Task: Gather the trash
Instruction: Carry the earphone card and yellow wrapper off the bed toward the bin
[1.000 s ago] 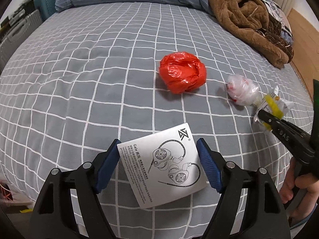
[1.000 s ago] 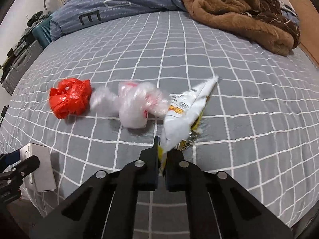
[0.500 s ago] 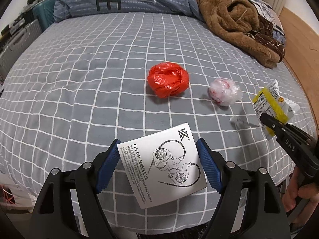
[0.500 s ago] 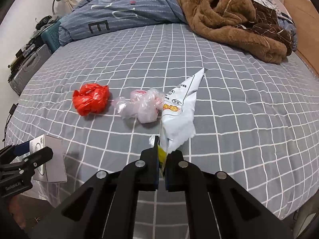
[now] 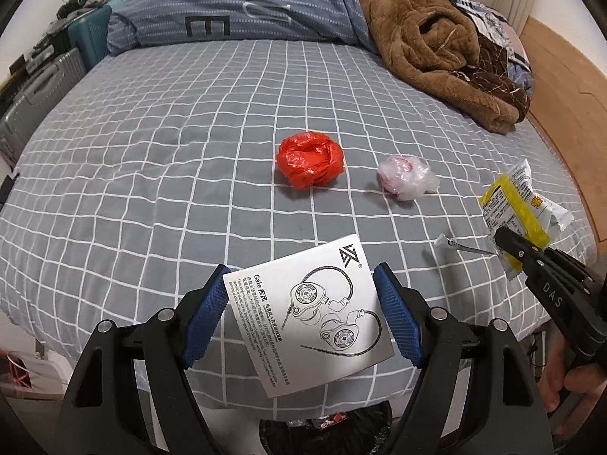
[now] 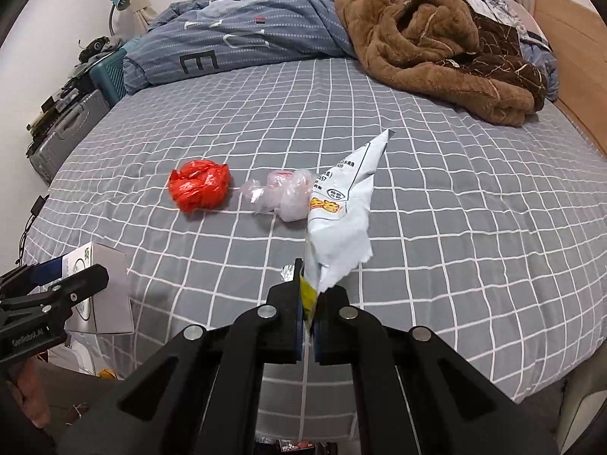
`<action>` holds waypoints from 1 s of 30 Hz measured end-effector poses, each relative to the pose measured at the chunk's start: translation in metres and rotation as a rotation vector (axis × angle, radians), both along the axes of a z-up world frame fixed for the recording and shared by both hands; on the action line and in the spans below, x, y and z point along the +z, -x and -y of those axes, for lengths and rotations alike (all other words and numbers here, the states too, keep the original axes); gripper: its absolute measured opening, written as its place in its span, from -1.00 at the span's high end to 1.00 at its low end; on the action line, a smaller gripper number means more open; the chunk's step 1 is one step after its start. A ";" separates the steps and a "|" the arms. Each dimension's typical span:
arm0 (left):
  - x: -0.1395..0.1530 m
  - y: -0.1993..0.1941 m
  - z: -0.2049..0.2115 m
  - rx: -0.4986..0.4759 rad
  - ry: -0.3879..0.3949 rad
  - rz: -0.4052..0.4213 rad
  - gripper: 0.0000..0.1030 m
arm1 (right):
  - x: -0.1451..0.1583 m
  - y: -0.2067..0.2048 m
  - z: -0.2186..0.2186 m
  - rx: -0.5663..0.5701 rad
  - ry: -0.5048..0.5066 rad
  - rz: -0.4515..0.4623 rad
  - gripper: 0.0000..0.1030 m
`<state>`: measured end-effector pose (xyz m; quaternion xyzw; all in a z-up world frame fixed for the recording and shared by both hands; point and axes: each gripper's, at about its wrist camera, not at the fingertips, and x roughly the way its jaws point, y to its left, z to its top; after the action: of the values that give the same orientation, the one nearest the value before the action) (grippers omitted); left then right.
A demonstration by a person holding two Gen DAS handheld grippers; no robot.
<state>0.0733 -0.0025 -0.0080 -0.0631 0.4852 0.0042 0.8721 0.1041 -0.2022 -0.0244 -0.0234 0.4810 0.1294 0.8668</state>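
Observation:
My left gripper is shut on a white earphone box, its blue pads pressing both sides, above the near edge of the grey checked bed. My right gripper is shut on a white and yellow snack wrapper that stands up from its jaws. On the bed lie a crumpled red plastic bag, a clear plastic bag and a small torn foil scrap. Below the bed edge shows a dark bin with trash in it.
A brown fleece blanket and a blue striped duvet are heaped at the far end of the bed. Suitcases stand along the left side. A wooden panel borders the right.
Both grippers have risen and drawn back from the bed, still holding the box and the wrapper. The bags on the bed look farther away, and the bin has come into view below.

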 end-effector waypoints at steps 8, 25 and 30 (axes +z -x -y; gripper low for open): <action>0.010 0.018 0.001 -0.007 -0.017 -0.004 -0.46 | 0.012 0.021 0.004 0.003 0.006 0.000 0.94; 0.024 0.057 0.009 -0.024 -0.021 0.033 -0.46 | 0.022 0.069 0.012 0.004 -0.020 0.017 0.94; 0.026 0.069 0.011 -0.025 -0.010 0.034 -0.46 | 0.027 0.086 0.007 0.019 -0.026 0.029 0.94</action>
<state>0.0042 -0.0135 0.0179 -0.0530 0.4712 -0.0054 0.8804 0.0181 -0.2091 0.0030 -0.0187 0.4664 0.1436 0.8726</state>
